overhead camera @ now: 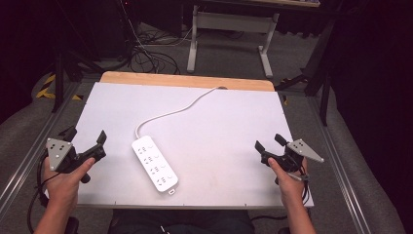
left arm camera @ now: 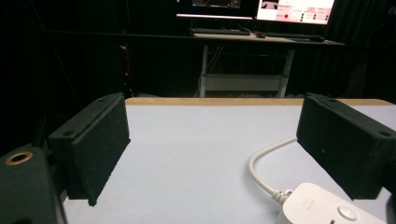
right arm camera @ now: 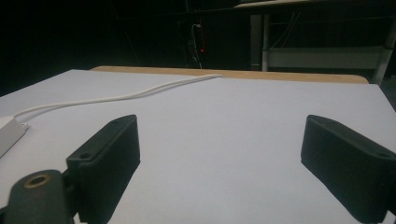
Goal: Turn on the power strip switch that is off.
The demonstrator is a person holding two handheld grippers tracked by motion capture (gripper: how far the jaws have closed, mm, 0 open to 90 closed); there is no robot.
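One white power strip lies slantwise on the white table, its single cord curving away to the wooden far edge. Two hand-held grippers flank the strip: the left gripper just beside its left, jaws spread and empty; the right gripper well apart to its right, jaws likewise spread and empty. Beyond the strip's table stand one desk frame, loose cables on grey floor, and two lit monitors in a dark room
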